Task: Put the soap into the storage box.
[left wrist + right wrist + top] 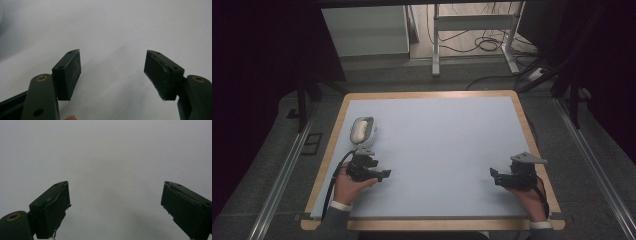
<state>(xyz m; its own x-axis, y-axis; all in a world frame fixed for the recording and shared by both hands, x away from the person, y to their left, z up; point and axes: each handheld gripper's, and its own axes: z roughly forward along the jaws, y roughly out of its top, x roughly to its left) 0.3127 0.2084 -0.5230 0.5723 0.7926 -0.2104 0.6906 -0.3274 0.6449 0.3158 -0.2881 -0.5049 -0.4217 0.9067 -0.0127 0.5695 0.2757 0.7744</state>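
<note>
Obj on table: a small grey-and-white item (362,131), elongated, pale rounded centre inside a grey shell/rim. Too small and blurry in high view to identify; could be a mouse or a lidded case, cannot tell. It lies on the pale blue-grey mat (442,145), toward the mat's left edge, roughly mid-depth, long axis running away from the person.

Left gripper (384,174) is just nearer the person than the obj, its grey plate close to the obj's near end; touching or apart, cannot tell from high view. Jaws point toward mat centre, not at the obj. In left gripper view, left gripper (113,72) has jaws spread wide, nothing between them, bare mat behind. Pads (73,72) look scuffed w/ pale flecks. A bit of fingertip shows at the bottom edge, cut off. Upper left corner of that view has a faint bluish blur, unidentifiable.

Right gripper (493,174) is well apart from the obj, near the mat's right edge, jaws pointing toward the left gripper. In right gripper view, right gripper (115,207) has jaws also wide apart, empty; right jaw cut off by the frame.

Wooden table rim (427,94) frames the mat. Beyond the table: metal frame legs (435,45) and cables on floor (484,44); sides of the scene are dark, no detail.
</note>
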